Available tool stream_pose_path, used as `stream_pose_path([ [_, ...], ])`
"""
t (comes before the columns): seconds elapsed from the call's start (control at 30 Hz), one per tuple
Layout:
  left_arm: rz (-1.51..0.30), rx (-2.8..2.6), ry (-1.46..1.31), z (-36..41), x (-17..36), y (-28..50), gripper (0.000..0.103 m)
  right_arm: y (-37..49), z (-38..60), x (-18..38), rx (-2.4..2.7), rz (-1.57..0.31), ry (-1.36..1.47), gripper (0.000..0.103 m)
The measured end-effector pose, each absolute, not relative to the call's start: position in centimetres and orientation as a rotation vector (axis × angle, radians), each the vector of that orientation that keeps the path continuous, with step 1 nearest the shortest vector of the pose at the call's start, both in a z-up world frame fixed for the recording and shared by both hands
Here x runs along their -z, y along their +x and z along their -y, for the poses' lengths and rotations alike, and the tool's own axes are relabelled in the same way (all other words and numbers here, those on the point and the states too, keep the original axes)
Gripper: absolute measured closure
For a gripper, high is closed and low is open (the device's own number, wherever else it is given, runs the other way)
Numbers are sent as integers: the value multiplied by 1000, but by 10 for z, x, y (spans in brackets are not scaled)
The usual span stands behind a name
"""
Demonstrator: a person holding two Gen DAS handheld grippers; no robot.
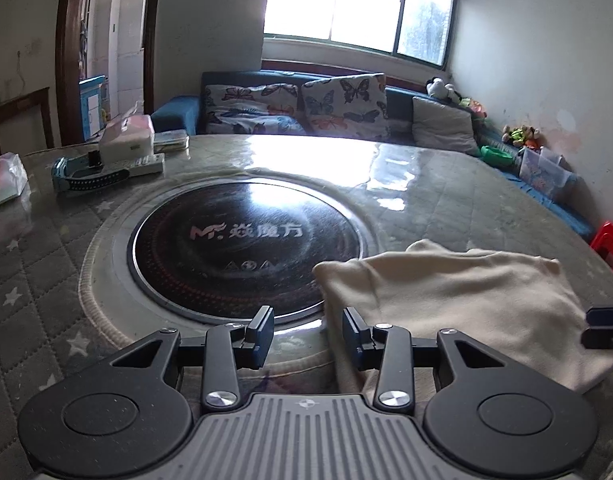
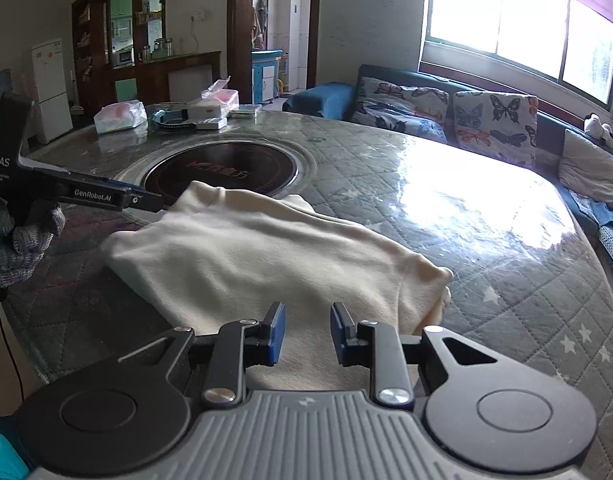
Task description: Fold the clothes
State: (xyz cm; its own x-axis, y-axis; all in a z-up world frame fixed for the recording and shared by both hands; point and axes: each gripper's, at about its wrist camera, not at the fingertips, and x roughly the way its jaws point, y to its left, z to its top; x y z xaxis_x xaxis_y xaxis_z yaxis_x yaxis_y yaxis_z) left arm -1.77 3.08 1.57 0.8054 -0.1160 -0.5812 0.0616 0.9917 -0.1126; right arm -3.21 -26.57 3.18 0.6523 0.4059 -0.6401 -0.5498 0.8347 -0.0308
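Your left tongs point(image 1: 308, 334) are hovering open with nothing between them, and your right tongs point(image 2: 304, 332) likewise. The folded cream garment point(image 2: 266, 256) is lying on the quilted counter point(image 2: 486, 240), overlapping the black induction hob point(image 1: 246, 240).

The cream garment point(image 1: 466, 300) hides its near edge behind the gripper body.

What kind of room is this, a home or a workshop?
Most likely a home, a combined living and dining room. A blue sofa with butterfly cushions stands under the window, a white fridge by the far wall, and a round dining table carries a built-in hotplate.
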Motion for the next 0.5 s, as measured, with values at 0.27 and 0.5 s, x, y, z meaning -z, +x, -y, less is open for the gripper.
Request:
stream_pose_path([
  [0.27,-682,94,-62,-26,-2,-6,60,-37,248,-34,-601,-653,-277,78],
  [0.5,-664,39,-102,-47,-14,-16,61,-42,222,-38,-688,-636,-357,74],
])
